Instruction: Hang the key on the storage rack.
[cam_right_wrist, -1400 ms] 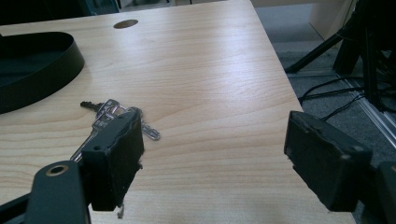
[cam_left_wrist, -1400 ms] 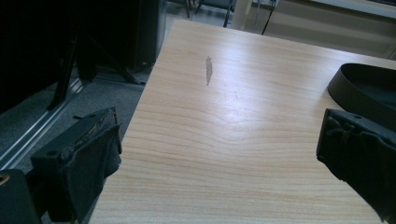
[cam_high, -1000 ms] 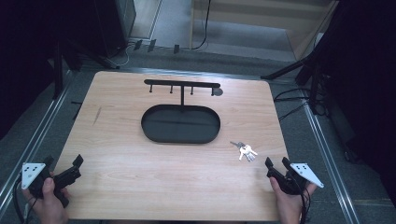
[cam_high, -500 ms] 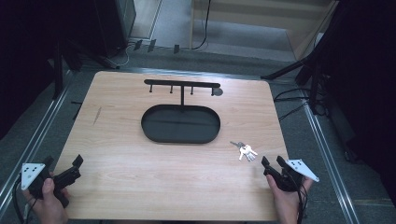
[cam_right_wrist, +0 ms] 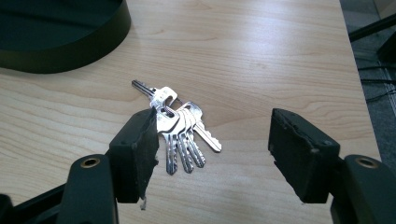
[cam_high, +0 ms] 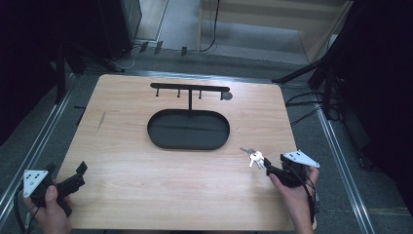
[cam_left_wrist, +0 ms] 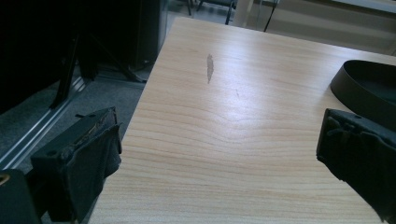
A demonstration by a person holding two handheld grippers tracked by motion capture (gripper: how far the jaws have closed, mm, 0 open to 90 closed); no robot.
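Note:
A bunch of silver keys [cam_high: 253,157] lies on the wooden table [cam_high: 146,170], right of the black oval tray [cam_high: 195,134]. My right gripper [cam_high: 271,168] points at the bunch from just behind and to its right. In the right gripper view the keys [cam_right_wrist: 180,128] lie under the left jaw's tip, inside the gap. The right gripper [cam_right_wrist: 217,140] is open and its jaws have just been opening slightly, touching nothing. At the table's front left corner my left gripper [cam_high: 79,175] is held open, its jaws wide over bare wood [cam_left_wrist: 224,140].
A black bar with several hooks [cam_high: 190,88] stands on a post rising from the tray's far side. The tray's rim [cam_left_wrist: 369,81] appears at the right of the left gripper view. A grey scuff [cam_high: 101,120] marks the wood. Metal rails and dark stands border the table.
My right gripper has moved left and forward toward the keys, lifting a little. The left gripper and the keys have stayed put.

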